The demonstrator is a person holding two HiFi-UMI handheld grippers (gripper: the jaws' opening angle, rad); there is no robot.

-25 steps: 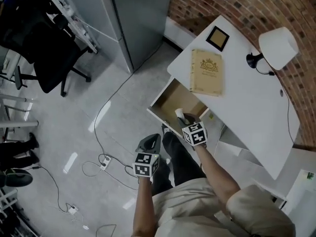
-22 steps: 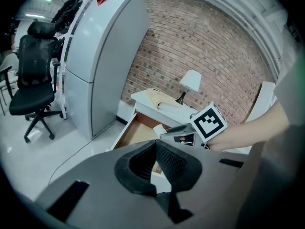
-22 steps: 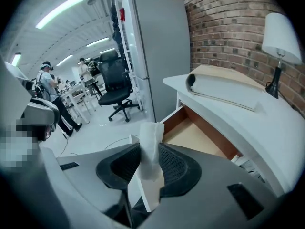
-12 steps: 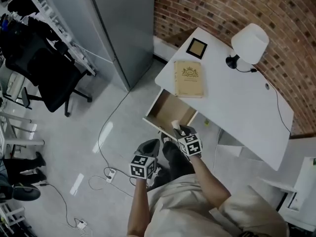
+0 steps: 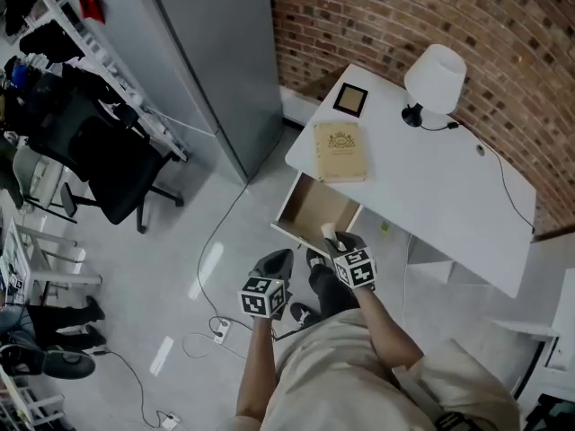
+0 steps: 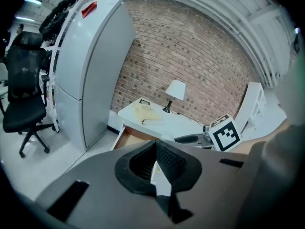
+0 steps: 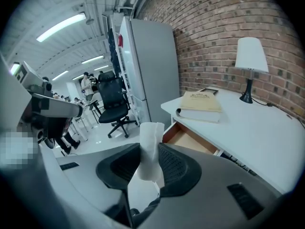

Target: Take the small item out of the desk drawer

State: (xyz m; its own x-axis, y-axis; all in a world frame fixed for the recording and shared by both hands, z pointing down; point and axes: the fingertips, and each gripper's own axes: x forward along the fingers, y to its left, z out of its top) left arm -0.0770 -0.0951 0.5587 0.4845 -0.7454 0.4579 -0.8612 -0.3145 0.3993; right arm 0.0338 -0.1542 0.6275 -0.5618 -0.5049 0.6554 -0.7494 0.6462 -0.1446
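Observation:
The desk drawer [image 5: 310, 209] stands pulled out from the white desk [image 5: 440, 196], its wooden inside bare. My right gripper [image 5: 336, 240] hangs over the drawer's near front corner, shut on a small white packet [image 5: 329, 233]. In the right gripper view the packet [image 7: 148, 149] stands upright between the pads of the right gripper [image 7: 145, 171], with the open drawer [image 7: 189, 138] beyond. My left gripper [image 5: 274, 265] is lower left of the drawer, over the floor, shut with nothing in it. The left gripper view shows the left gripper [image 6: 155, 165] with its jaws together.
On the desk lie a tan book [image 5: 340, 151], a small framed picture [image 5: 350, 100] and a white lamp [image 5: 434, 79]. A tall grey cabinet [image 5: 211, 52] stands left of the desk, a black office chair [image 5: 112, 173] farther left. Cables [image 5: 211, 326] trail across the floor.
My right gripper has drawn back with the white packet from inside the drawer to its near front edge. The head view has shifted. The left gripper keeps its place beside me.

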